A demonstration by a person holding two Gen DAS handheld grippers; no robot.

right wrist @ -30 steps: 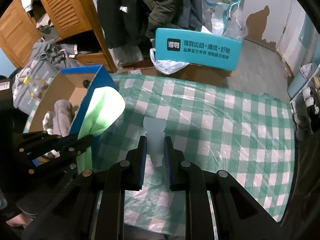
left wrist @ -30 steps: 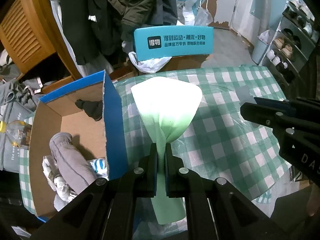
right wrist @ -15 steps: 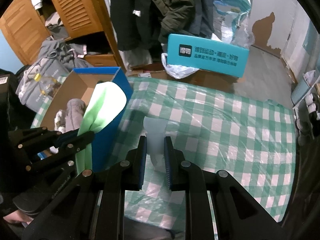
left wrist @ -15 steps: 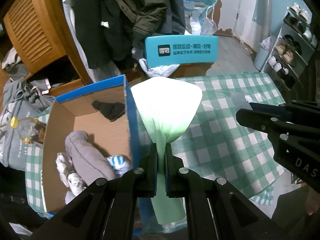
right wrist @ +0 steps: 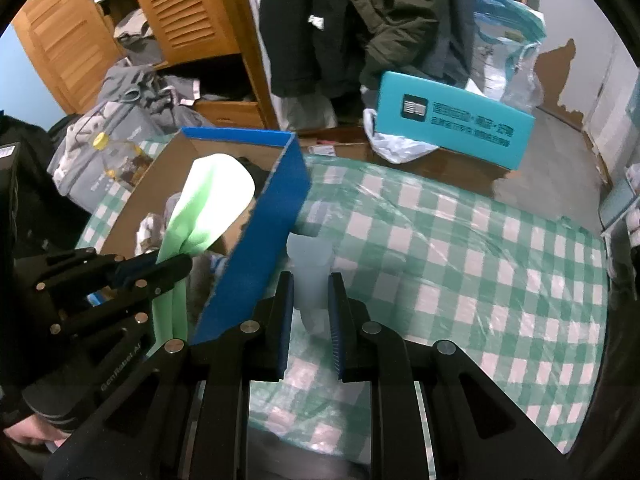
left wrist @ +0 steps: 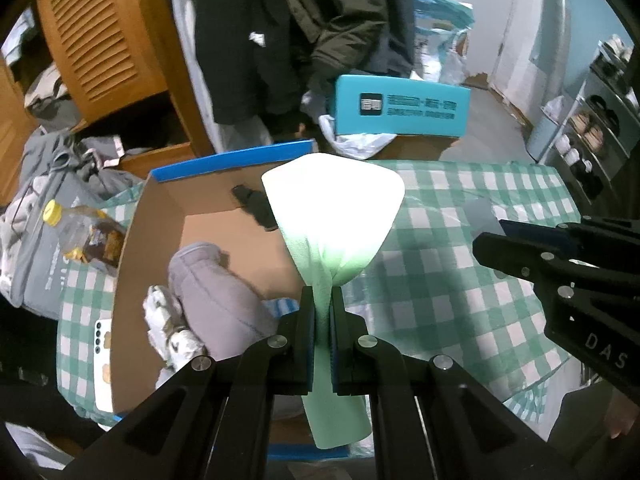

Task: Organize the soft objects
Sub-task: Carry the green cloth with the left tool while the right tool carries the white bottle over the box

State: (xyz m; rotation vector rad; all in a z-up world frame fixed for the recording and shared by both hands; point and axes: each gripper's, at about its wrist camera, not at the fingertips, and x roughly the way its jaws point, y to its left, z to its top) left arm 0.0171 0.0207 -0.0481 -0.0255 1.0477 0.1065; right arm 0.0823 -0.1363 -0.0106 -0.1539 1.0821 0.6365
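At far left, beside the box (left wrist: 132,264), a bottle (left wrist: 80,236) lies on grey clothes. The box on the checked table (left wrist: 440,288) already holds a grey garment (left wrist: 216,292), patterned socks (left wrist: 168,320) and a dark item (left wrist: 256,204). The left gripper (left wrist: 322,320) is clamped on a green cloth (left wrist: 336,216), which a second ago hung over the table and now hangs over the box interior, its wall behind it in the right view. That suggests the cloth is nearly ready to drop in. Further right, the right gripper (right wrist: 310,300) has closed on a pale translucent cloth (right wrist: 310,264), now just beside the box's blue wall (right wrist: 260,248), probably next to go in.
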